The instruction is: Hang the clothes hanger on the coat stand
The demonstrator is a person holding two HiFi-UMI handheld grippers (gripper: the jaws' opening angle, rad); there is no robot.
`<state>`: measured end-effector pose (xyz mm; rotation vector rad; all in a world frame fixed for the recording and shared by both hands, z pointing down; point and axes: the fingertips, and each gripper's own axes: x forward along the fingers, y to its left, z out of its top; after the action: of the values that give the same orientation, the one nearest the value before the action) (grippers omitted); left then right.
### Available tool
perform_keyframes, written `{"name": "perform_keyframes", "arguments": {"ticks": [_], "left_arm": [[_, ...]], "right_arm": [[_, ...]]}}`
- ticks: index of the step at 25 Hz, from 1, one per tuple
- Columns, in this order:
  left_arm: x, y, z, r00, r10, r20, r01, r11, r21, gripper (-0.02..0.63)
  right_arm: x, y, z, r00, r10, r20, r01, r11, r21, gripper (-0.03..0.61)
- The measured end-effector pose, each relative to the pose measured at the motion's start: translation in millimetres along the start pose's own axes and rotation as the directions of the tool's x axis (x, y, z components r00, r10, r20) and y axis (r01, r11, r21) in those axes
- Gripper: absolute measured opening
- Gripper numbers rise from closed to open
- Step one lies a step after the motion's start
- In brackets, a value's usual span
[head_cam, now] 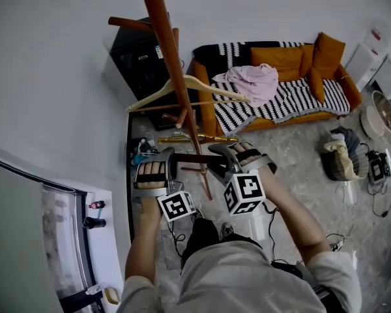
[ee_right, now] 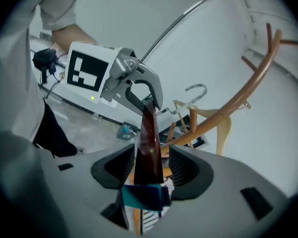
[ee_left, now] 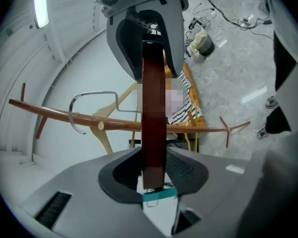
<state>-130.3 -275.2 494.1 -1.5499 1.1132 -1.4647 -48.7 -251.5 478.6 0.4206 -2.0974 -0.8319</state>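
Note:
The reddish coat stand [head_cam: 170, 52] leans across the head view, with short pegs near its top. A pale wooden clothes hanger [head_cam: 186, 89] hangs on it by its metal hook [ee_left: 89, 99]. Below the hanger, a short dark brown wooden bar [head_cam: 197, 158] crosses the pole. My left gripper [head_cam: 169, 158] is shut on one end of that bar [ee_left: 154, 128], with both pads against it. My right gripper [head_cam: 223, 156] is open around the other end [ee_right: 149, 143], with a gap on each side. The hanger [ee_right: 223, 129] is apart from both grippers.
An orange sofa [head_cam: 326, 60] with a striped blanket and a pink garment [head_cam: 254, 80] stands behind the stand. A black cabinet [head_cam: 140, 57] sits by the white wall. Bags [head_cam: 342, 155], cables and small clutter lie on the marble floor at the right.

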Motion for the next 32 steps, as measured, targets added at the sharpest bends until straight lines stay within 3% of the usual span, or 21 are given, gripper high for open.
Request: {"name": "perform_keyframes", "arguments": {"ticks": [4,9,13,14,16,32], "left_arm": [[0.8,-3.3,-1.5,0.999,-0.047,-0.011,0.047,0.998,-0.032,0.141],[5.4,-3.7,0.1,0.997,-0.079,-0.02,0.079,0.997,-0.012,0.141],[4.0,-6.2,4.3,0.995,-0.096,-0.001,0.096,0.995,-0.028,0.141],[3.6,-6.1,5.0,0.995,-0.098,0.002,0.098,0.995,-0.026,0.141],[4.0,-4.1,5.7,0.996,-0.093,0.002,0.093,0.996,-0.017,0.141],[21.8,0.5,-11.4,0.995,-0.094,-0.025,0.094,0.996,0.007,0.141]], "right_arm": [[-12.6,-4.1,-1.4,0.986,-0.161,-0.038,0.153,0.973,-0.172,0.223],[-9.8,-4.5,-6.5,0.954,-0.285,-0.091,0.243,0.916,-0.319,0.224],[-4.9,-5.8,-8.3,0.931,-0.346,-0.118,0.281,0.883,-0.376,0.224],[-5.9,-9.1,-7.1,0.924,-0.365,-0.117,0.295,0.873,-0.389,0.214],[-8.7,-16.5,-3.5,0.912,-0.398,-0.103,0.327,0.854,-0.404,0.135],[13.5,-26.3,-5.6,0.905,-0.403,-0.136,0.322,0.858,-0.4,0.133]]}}
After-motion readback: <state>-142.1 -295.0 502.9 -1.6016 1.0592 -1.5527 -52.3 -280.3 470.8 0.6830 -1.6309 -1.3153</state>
